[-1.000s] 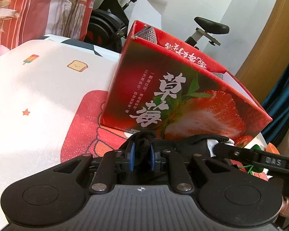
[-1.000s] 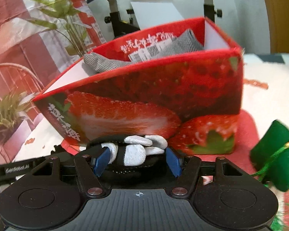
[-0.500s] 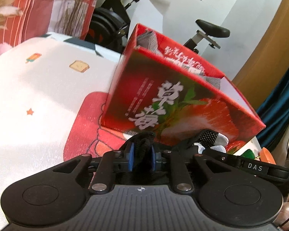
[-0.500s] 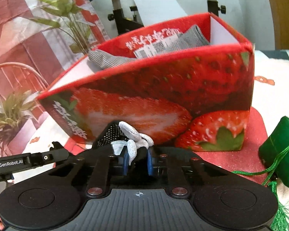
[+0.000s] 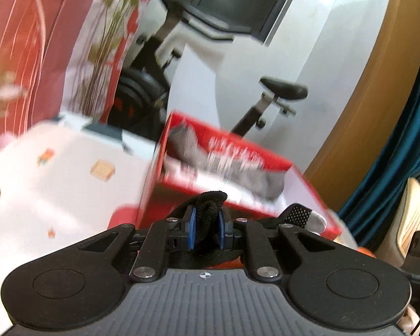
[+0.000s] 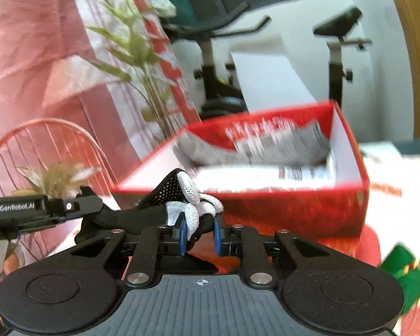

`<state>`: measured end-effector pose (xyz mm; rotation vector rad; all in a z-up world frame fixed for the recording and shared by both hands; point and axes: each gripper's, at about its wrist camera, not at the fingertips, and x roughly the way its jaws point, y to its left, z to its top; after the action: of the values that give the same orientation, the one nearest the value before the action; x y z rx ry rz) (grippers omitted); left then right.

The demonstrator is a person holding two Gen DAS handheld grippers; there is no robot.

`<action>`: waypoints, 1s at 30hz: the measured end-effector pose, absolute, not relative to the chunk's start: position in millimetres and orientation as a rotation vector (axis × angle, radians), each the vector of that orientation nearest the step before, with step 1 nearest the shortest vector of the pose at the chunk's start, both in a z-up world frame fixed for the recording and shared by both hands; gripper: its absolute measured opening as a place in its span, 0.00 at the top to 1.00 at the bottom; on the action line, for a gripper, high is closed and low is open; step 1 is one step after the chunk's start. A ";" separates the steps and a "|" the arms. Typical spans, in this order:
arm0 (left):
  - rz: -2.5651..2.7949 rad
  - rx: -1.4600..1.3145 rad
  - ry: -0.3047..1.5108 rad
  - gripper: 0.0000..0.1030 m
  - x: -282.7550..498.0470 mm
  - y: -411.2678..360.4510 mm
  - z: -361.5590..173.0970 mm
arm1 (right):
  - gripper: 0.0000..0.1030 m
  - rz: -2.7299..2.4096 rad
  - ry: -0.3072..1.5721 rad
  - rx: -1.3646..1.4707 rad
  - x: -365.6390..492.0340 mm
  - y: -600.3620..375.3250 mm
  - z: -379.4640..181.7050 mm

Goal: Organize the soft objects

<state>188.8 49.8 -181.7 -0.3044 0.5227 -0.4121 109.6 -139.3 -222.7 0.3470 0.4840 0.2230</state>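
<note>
Both grippers clamp one black-and-white glove (image 6: 182,207), left gripper (image 5: 206,229) on cuff, right gripper (image 6: 198,236) on fingers, red box (image 6: 266,210) opening just above, frame center.

bike (image 6: 210,64): black exercise bike parked behind the desk, saddle (image 5: 284,89) up top
curtain (image 5: 389,151): dark teal, far right
plant (image 6: 134,56): green leafy thing, left of the bike
chair (image 6: 50,145): red wire one, lower left
desk (image 5: 56,184): white cloth with little toast prints

Cloth (image 6: 254,147) inside box (image 6: 294,210); bike (image 6: 210,64) behind.
</note>
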 end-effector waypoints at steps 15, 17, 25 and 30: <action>-0.414 -0.185 0.408 0.83 231.8 13.9 -134.8 | 0.83 0.206 0.342 0.278 153.2 -154.2 -159.8; -0.409 -0.176 0.441 0.83 246.5 10.0 -140.3 | 0.83 0.194 0.358 0.274 166.2 -157.4 -160.5; -0.392 -0.101 0.564 0.83 281.0 -0.3 -165.5 | 0.83 0.142 0.465 0.303 201.3 -165.1 -187.2; -0.395 -0.055 0.605 0.82 282.9 -1.7 -174.6 | 0.83 0.128 0.519 0.316 206.6 -164.0 -203.5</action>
<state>282.9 -1.7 -174.6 -0.0553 0.6046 -0.3947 206.6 -164.0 -203.5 0.3156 0.5189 0.1276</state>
